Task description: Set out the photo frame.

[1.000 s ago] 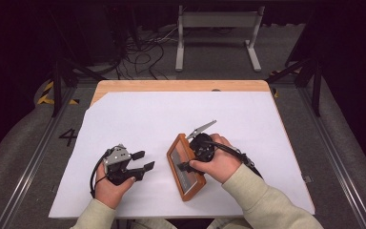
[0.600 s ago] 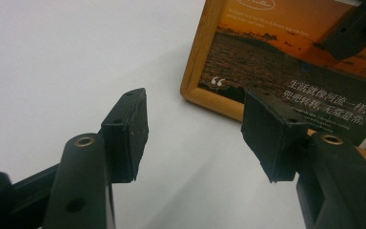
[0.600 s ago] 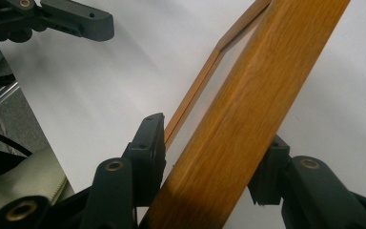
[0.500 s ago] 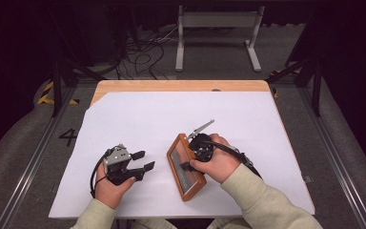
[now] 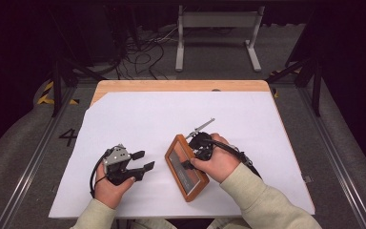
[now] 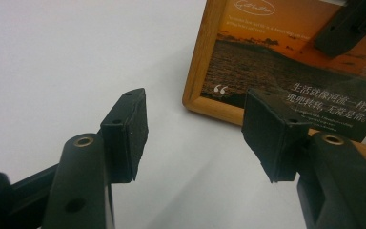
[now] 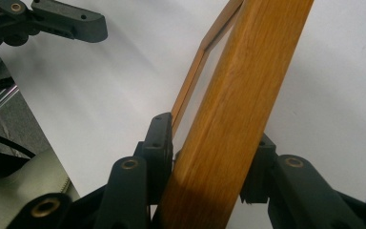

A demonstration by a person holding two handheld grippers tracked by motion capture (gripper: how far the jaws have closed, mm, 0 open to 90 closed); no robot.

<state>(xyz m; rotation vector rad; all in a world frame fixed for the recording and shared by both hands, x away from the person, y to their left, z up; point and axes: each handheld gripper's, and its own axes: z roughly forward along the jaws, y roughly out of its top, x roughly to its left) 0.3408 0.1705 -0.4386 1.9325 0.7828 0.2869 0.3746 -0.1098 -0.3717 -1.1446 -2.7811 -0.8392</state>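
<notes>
High view: wooden picture frame [image 5: 187, 167] lay on the white sheet [image 5: 147, 114], right gripper [image 5: 194, 155] at its edge. Left gripper view: left gripper [image 6: 195, 131] gaped wide, empty — frame just beyond. Right gripper view: jaws had just been closing, pads clamped across the frame's rail.

Honey-brown wooden frame [image 5: 187, 168] with orange sunset print; white tabletop [image 5: 171, 119].

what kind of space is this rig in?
Probably a lab or data-recording studio: a wooden table under a white sheet, dark surroundings, loose black cables on the grey floor, and metal floor rails beside a painted number.
</notes>
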